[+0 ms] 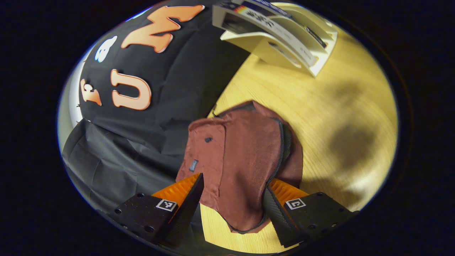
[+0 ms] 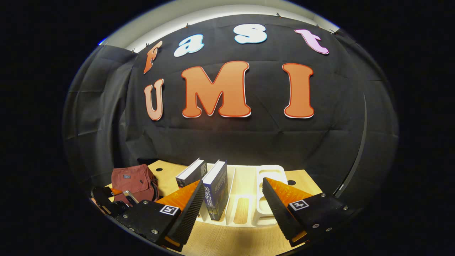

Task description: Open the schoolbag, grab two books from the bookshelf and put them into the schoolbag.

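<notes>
Wooden table (image 1: 320, 117): schoolbag (image 1: 245, 160) between spread left tool (image 1: 233, 193) fingers (zipper closed).

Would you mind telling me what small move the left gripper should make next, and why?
Probably ease the left gripper down and close its fingers on the zipper along the schoolbag. The bag looks zipped shut on the table, the fingers stand open to either side of it, and both books are in the bookshelf ahead of the open right gripper.
</notes>
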`<state>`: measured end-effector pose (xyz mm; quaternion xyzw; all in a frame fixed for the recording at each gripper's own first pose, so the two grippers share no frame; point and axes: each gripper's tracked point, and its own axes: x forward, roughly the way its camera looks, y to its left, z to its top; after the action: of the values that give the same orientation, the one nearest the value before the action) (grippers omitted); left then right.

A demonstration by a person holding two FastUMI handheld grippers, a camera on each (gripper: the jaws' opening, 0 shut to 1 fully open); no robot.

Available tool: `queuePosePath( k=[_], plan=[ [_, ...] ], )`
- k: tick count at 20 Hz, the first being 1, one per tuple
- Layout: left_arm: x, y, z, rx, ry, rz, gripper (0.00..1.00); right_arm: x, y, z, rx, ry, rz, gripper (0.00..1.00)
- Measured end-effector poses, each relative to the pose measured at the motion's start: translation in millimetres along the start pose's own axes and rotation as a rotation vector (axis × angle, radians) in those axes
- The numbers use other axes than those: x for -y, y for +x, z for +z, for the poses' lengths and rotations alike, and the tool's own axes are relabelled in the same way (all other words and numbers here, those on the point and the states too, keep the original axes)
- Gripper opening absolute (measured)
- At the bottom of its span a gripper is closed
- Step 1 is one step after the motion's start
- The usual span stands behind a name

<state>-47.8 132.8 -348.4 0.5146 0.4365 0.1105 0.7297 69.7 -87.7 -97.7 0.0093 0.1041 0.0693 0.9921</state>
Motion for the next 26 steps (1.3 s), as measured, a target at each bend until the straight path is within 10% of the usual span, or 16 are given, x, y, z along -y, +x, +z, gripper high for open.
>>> queuePosePath(
  k=[4, 9, 26],
  plan=[
    [-8.6, 4.2, 16.5, 0.064, 0.001, -0.023, 0.72, 12.8, -2.7, 3.1, 0.007, -0.004, -0.011, 0.96],
    [-22.4, 4.0, 11.6, 0.001, -0.068, -0.187, 0.15, 12.7, -2.4, 4.4, -0.008, -0.024, 0.022, 0.96],
    [-106.2, 28.9, 28.7, 0.118, -0.205, -0.683, 0.11, -93.6, 65.7, 19.2, -0.156, -0.023, -0.162, 0.96]
  ],
)
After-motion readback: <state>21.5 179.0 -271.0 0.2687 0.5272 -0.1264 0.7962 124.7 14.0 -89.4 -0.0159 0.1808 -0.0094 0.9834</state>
